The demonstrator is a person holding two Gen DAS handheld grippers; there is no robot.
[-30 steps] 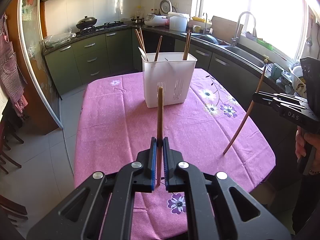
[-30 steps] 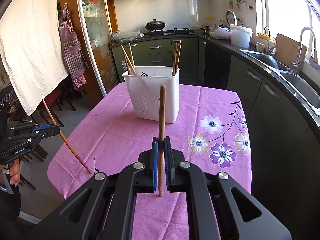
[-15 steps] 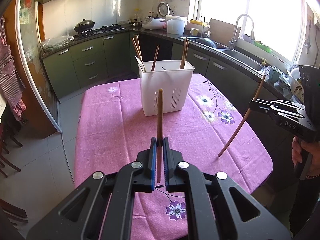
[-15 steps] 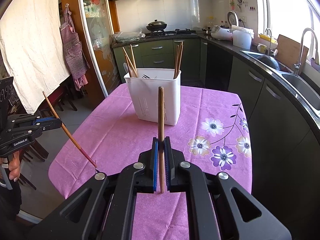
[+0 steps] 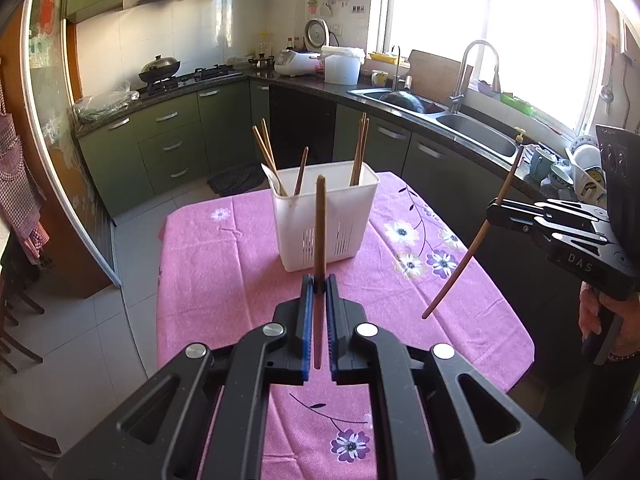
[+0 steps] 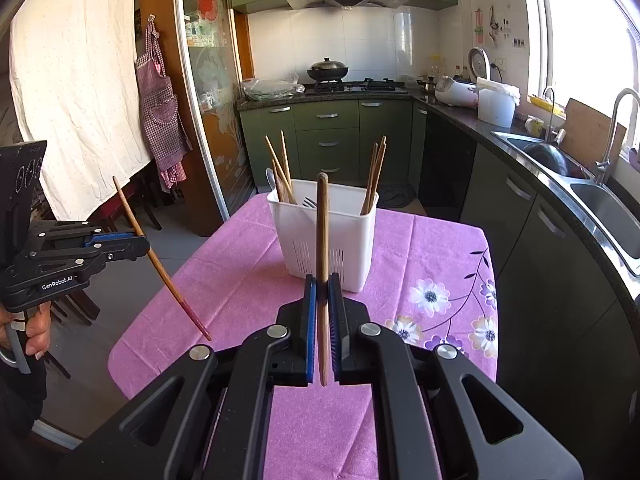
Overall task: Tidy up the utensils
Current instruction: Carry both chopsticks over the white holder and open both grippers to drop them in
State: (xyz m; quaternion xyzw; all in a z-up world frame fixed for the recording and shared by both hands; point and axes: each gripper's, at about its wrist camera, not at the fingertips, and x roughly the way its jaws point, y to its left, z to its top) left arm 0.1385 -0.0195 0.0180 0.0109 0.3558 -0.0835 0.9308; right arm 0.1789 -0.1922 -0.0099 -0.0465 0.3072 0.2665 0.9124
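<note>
A white utensil holder (image 5: pixel 326 224) stands mid-table on the pink cloth, also in the right wrist view (image 6: pixel 328 236), with several chopsticks, a spoon and a fork inside. My left gripper (image 5: pixel 319 285) is shut on a wooden chopstick (image 5: pixel 320 216) held upright, well short of the holder; it shows at the left of the right wrist view (image 6: pixel 140 240). My right gripper (image 6: pixel 322 286) is shut on another chopstick (image 6: pixel 322 216), upright; it shows at the right of the left wrist view (image 5: pixel 494 216) with its chopstick slanted (image 5: pixel 472 244).
The table with pink flowered cloth (image 5: pixel 224 264) stands in a kitchen. Green cabinets and a counter with sink (image 5: pixel 472 132) run behind and to the right. Chairs (image 6: pixel 80 304) stand at the table's left. A sliding glass door (image 6: pixel 204 120) is behind.
Both grippers have risen and drawn back from the table with their chopsticks; the holder looks lower and farther away. Both stay shut.
</note>
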